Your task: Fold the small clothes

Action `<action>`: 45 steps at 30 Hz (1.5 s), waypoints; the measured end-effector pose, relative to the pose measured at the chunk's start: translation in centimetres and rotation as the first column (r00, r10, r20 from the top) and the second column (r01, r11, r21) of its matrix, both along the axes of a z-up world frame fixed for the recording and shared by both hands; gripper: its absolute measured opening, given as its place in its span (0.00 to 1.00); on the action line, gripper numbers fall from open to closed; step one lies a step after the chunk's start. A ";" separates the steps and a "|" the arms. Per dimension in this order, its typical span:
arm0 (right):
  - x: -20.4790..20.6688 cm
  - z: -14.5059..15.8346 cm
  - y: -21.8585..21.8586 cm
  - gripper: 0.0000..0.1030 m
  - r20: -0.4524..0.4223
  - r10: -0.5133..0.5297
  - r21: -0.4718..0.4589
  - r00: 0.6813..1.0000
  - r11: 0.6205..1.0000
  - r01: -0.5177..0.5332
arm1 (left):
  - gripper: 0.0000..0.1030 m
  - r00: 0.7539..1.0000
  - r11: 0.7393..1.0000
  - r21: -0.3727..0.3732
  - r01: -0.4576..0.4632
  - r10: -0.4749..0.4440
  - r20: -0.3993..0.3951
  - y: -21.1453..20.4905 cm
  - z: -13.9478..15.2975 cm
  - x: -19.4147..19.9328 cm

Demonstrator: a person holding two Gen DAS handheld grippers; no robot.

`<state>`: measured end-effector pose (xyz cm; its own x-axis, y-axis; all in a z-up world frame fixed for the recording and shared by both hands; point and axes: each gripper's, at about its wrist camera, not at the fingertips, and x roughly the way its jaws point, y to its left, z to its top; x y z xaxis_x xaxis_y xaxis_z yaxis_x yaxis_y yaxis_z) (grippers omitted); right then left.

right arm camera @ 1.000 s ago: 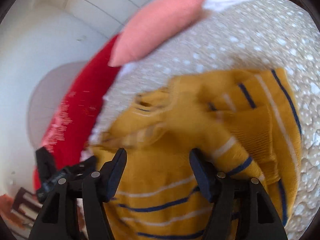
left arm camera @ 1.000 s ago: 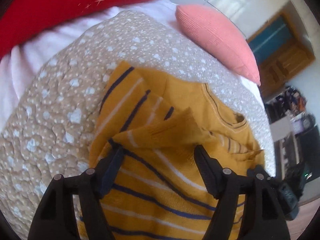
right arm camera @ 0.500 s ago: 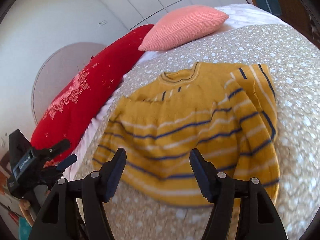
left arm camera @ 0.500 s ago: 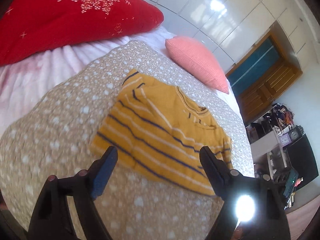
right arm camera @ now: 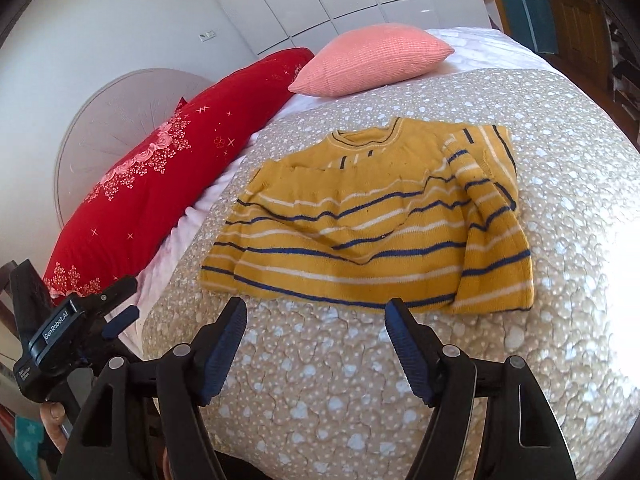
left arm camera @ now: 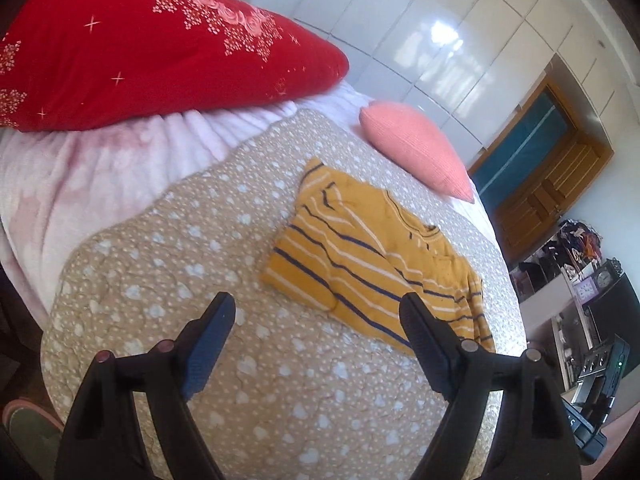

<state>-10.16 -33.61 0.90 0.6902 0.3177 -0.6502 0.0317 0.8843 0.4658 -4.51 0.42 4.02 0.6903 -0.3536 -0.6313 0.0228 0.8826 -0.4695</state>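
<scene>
A small yellow sweater [right arm camera: 372,220] with navy and white stripes lies folded on a beige spotted quilt [right arm camera: 400,380], both sleeves turned in over the body. It also shows in the left wrist view [left arm camera: 372,264]. My left gripper [left arm camera: 316,308] is open and empty, held above the quilt short of the sweater's hem. My right gripper [right arm camera: 316,308] is open and empty, just short of the sweater's hem. The left gripper's body [right arm camera: 60,336] shows at the lower left of the right wrist view.
A red flowered pillow [left arm camera: 140,48] and a pink cushion [left arm camera: 416,148] lie at the head of the bed. A pale pink blanket [left arm camera: 80,184] borders the quilt. A wooden door [left arm camera: 548,172] and cluttered shelves [left arm camera: 576,264] stand beyond the bed.
Both grippers have pulled back and up from the sweater, which now lies flat and folded on the quilt. Both stay open.
</scene>
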 end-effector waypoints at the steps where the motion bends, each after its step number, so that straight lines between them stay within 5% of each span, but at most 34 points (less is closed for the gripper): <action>1: 0.1 0.0 0.2 0.74 -0.007 -0.004 -0.005 1.000 1.000 0.004 | 0.81 1.000 1.000 -0.003 0.003 -0.003 -0.002 0.2 -0.1 0.0; 14: 1.7 0.0 4.9 0.75 0.001 0.102 -0.112 0.995 0.989 -0.101 | 0.81 1.000 1.000 0.017 -0.017 0.017 -0.009 1.7 -1.3 0.2; 22: 4.4 -1.3 6.5 0.75 0.007 0.166 -0.124 0.986 0.979 -0.164 | 0.81 0.986 0.995 -0.036 -0.091 0.085 -0.141 4.9 -6.3 2.5; 26: 7.1 -1.7 6.8 0.75 -0.010 0.180 -0.113 0.984 0.977 -0.180 | 0.81 0.984 0.988 -0.113 -0.104 0.085 -0.158 5.1 -8.0 2.9; 29: 10.1 -1.5 8.0 0.75 -0.036 0.215 -0.102 0.976 0.971 -0.218 | 0.81 0.986 0.988 -0.104 -0.116 0.102 -0.135 4.6 -8.2 2.8; 37: 20.4 -2.0 16.1 0.75 -0.138 0.303 -0.094 0.943 0.944 -0.317 | 0.81 0.990 0.983 -0.144 -0.118 0.106 -0.089 5.0 -8.8 2.0; 42: 24.6 -5.1 21.8 0.75 -0.240 0.226 -0.303 0.944 0.907 -0.294 | 0.81 0.991 0.974 -0.191 -0.125 0.113 -0.073 7.0 -7.8 0.6; 45: 24.6 -6.4 24.9 0.75 -0.238 0.179 -0.546 0.954 0.788 -0.284 | 0.81 0.991 0.972 -0.190 -0.135 0.128 -0.046 7.9 -6.8 -0.1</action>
